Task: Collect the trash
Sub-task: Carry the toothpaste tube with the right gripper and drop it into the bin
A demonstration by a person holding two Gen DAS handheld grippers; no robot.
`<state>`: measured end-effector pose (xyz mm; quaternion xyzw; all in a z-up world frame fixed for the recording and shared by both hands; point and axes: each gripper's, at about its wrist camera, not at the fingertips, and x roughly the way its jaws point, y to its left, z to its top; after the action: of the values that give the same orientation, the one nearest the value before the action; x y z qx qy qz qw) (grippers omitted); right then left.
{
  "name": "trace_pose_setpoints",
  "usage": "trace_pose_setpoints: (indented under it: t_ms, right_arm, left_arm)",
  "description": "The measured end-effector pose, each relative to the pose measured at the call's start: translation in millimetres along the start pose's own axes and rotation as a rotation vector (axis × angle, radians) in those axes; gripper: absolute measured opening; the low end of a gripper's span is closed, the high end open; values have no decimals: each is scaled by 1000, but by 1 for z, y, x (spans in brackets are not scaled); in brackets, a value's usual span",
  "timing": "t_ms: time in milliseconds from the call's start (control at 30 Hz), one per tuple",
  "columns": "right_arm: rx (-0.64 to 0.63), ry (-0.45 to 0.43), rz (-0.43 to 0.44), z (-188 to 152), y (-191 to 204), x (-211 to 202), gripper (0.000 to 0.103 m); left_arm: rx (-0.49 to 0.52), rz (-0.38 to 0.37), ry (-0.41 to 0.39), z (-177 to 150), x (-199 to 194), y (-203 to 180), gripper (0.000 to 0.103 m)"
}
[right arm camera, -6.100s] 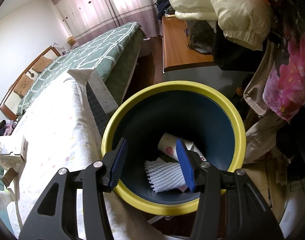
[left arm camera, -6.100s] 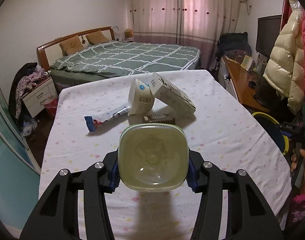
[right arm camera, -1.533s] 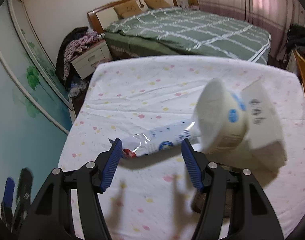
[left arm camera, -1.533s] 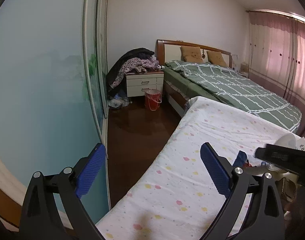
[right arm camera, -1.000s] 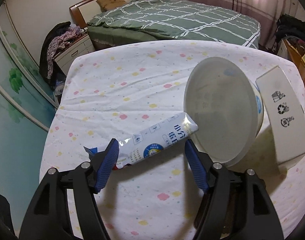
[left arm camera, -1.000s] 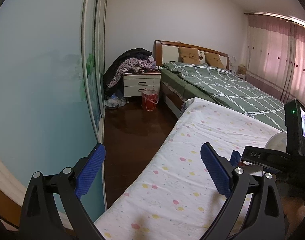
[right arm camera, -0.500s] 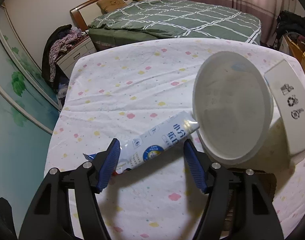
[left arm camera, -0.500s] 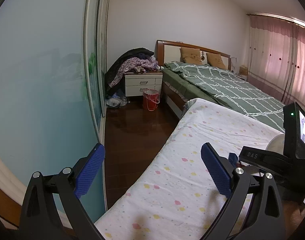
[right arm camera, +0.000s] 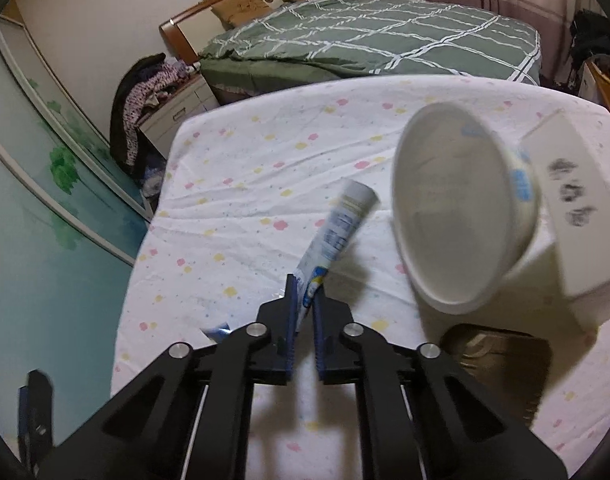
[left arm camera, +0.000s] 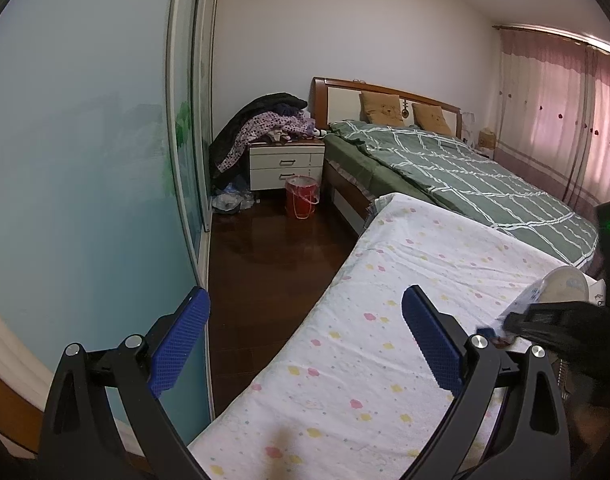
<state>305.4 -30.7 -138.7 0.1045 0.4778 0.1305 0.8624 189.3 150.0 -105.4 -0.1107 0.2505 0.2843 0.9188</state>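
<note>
The right tongs point(right arm camera: 303, 298) are clamped on the crimped end of a glossy white-and-blue plastic wrapper point(right arm camera: 337, 232), a long flattened tube that slants up off the surface point(right arm camera: 233, 216) toward the far side. The blue ribbed pads point(right arm camera: 291, 300) press on it from both sides, with only the thin film between them.

Just right of the wrapper, a round white paper bowl point(right arm camera: 461, 216) with blue print lies tipped on its side, its smooth, hollow mouth facing the camera. It leans against a white rectangular carton point(right arm camera: 573, 208) with blurred dark marks on its flat face. Near the bowl's lower rim lies a crumpled brown wrapper point(right arm camera: 501, 352) in shadow.

The surface is draped in a wrinkled white cloth dotted with small pink and yellow flowers.

The left tongs point(left arm camera: 305, 340) hang with their jaws wide apart and nothing between them, over the surface's corner and a dark polished wood floor point(left arm camera: 265, 248). Beyond stand a bed point(left arm camera: 465, 172) with a green checked quilt and wooden headboard, a white nightstand point(left arm camera: 285, 164) heaped with clothes, and a red bucket point(left arm camera: 301, 196).
</note>
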Motion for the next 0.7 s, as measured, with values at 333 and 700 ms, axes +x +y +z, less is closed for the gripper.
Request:
trace_pose_setpoints:
  t_ms: [333,700]
  right_arm:
    - [-52,-77,96,-30,-13,-72,3]
    - [50,-211,-57,-77,-110,-163,3]
  left_arm:
    - [13,-2,-2,0,0,-2,95]
    - [68,-37,-9,-4,-6,-13,95]
